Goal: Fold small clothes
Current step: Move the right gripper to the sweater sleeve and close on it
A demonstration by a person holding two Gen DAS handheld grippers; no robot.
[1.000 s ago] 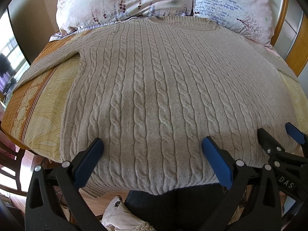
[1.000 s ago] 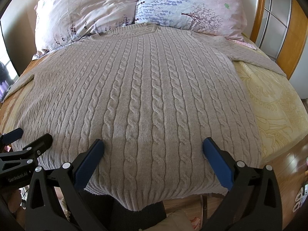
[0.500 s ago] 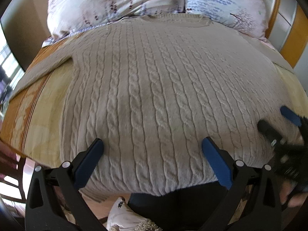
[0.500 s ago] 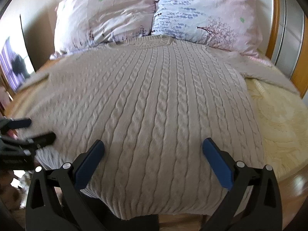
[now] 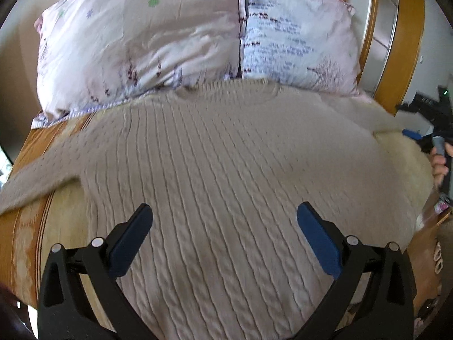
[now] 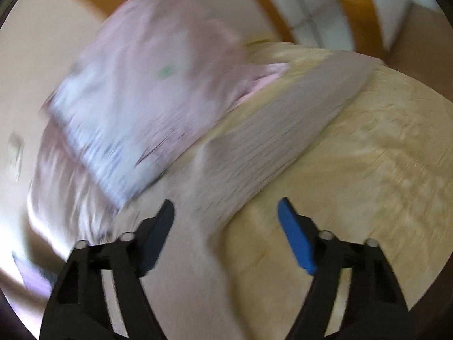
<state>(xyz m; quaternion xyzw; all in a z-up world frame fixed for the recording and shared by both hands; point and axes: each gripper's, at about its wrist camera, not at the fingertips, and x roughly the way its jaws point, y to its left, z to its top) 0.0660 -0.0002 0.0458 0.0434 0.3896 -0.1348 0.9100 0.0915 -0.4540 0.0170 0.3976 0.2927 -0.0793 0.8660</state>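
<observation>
A beige cable-knit sweater (image 5: 226, 170) lies flat on the bed, neck toward the pillows. Its left sleeve (image 5: 34, 181) stretches out to the left. My left gripper (image 5: 223, 221) is open and empty above the sweater's lower body. My right gripper (image 6: 226, 215) is open and empty, hovering over the sweater's right sleeve (image 6: 283, 136), which runs diagonally across the yellow bedspread (image 6: 368, 170). The right wrist view is blurred. The right gripper also shows at the far right edge of the left wrist view (image 5: 424, 136).
Two floral pillows (image 5: 141, 42) (image 5: 297, 42) stand at the head of the bed. A wooden headboard (image 5: 405, 42) is at the back right. The bed's left edge with an orange border (image 5: 25, 240) drops to the floor.
Both grippers have moved forward from the sweater's hem. The right gripper has swung far right to the right sleeve and narrowed slightly. The left gripper has risen over the body.
</observation>
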